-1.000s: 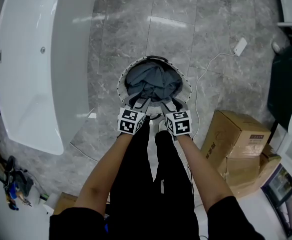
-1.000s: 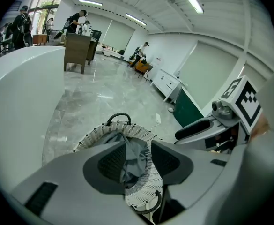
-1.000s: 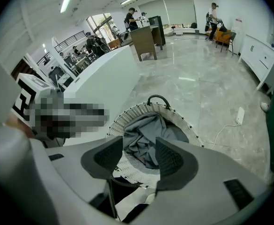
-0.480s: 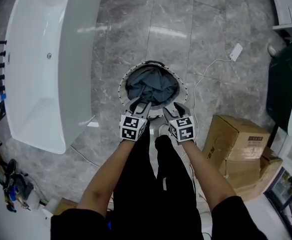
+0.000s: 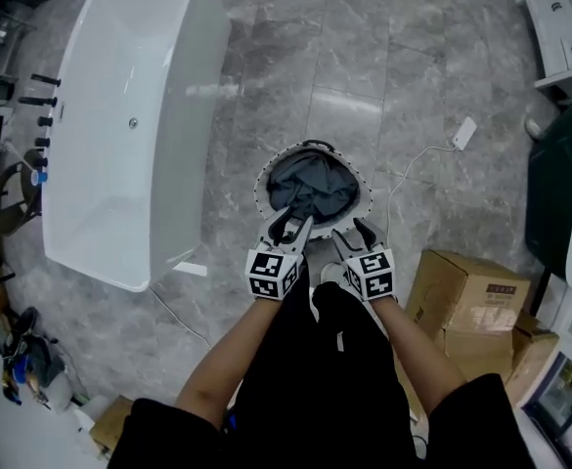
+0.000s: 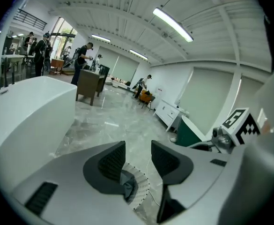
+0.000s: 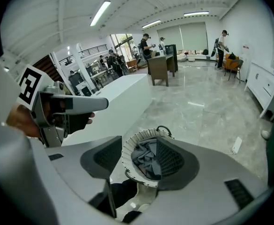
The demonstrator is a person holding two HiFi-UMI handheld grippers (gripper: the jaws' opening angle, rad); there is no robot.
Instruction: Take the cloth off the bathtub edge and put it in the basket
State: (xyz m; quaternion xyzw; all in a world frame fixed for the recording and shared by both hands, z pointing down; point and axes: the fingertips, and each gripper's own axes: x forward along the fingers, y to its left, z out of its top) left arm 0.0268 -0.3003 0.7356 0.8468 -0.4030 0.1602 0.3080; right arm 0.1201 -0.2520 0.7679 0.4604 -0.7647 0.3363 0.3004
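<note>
One basket near bathtub on marble floor.

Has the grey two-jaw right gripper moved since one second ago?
Yes. The right gripper drew back off the round white basket, toward the person.

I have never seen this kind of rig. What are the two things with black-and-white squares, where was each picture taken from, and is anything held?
No robot: a person holds a two-jaw gripper in each hand, and the marked cubes are parts of them. The top-down picture comes from a camera on the person's head; it shows the left gripper and right gripper pointing toward a basket on the floor. The other two pictures come from cameras riding on each gripper, looking along its jaws. Both pairs of jaws stand apart with nothing between them. The grey cloth lies in the basket. A white bathtub stands at the left, cardboard boxes at the right.
</note>
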